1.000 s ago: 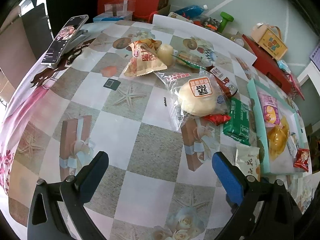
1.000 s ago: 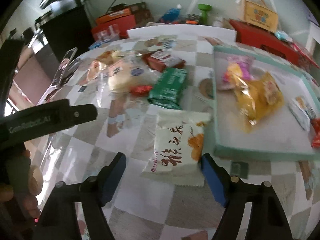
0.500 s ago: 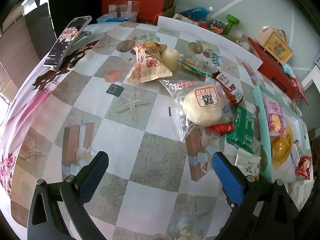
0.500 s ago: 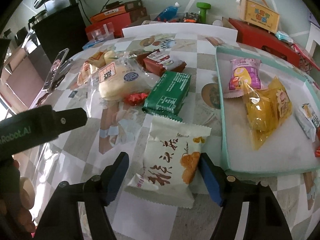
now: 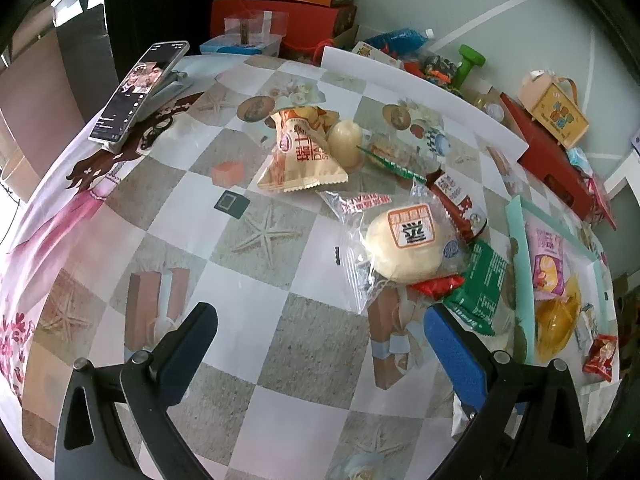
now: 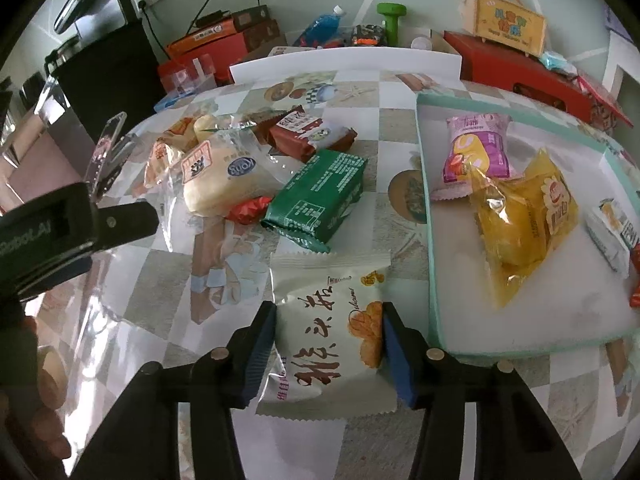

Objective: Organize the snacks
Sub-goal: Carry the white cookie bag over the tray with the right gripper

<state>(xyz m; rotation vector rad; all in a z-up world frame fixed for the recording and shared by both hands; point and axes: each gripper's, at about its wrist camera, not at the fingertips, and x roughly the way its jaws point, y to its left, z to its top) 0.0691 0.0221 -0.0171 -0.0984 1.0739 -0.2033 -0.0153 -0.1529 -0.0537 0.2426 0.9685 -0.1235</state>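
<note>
Right claw (image 6: 328, 334) is clamped on a white snack packet (image 6: 334, 328) with brown script, blue pads pressing both long sides; packet sits on the desk (image 6: 168, 292) at the near edge, just left of the mint tray (image 6: 434, 280).

Inside the tray: pink-purple pouch (image 6: 478, 152) at the far left corner, yellow bag (image 6: 524, 220) overlapping its near edge, a small white-blue packet (image 6: 612, 236) and a red wrapper (image 6: 635, 280) at the right rim.

Just beyond the held packet lies a green pack (image 6: 320, 196), touching a small red candy (image 6: 248, 210) on its left. Left of that is a bun in clear plastic (image 6: 220, 184); a brown-red bar (image 6: 310, 132) lies farther back.

Left claw (image 5: 320, 334) hangs wide apart over bare checkered cloth, holding nothing; its body shows at the left edge of the right wrist view. Ahead and to the right of it are the bun, candy and green pack, with the tray at far right. Farther back: an orange-cream chip bag (image 5: 300, 156) touching a pale round pastry (image 5: 346, 142), and a clear green-edged wrapper (image 5: 394, 156) just right of those. A phone on a stand (image 5: 138, 92) is at the far left desk edge. Red boxes (image 5: 280, 24), a green dumbbell (image 5: 468, 58) and a yellow carton (image 5: 558, 112) sit beyond the desk.
</note>
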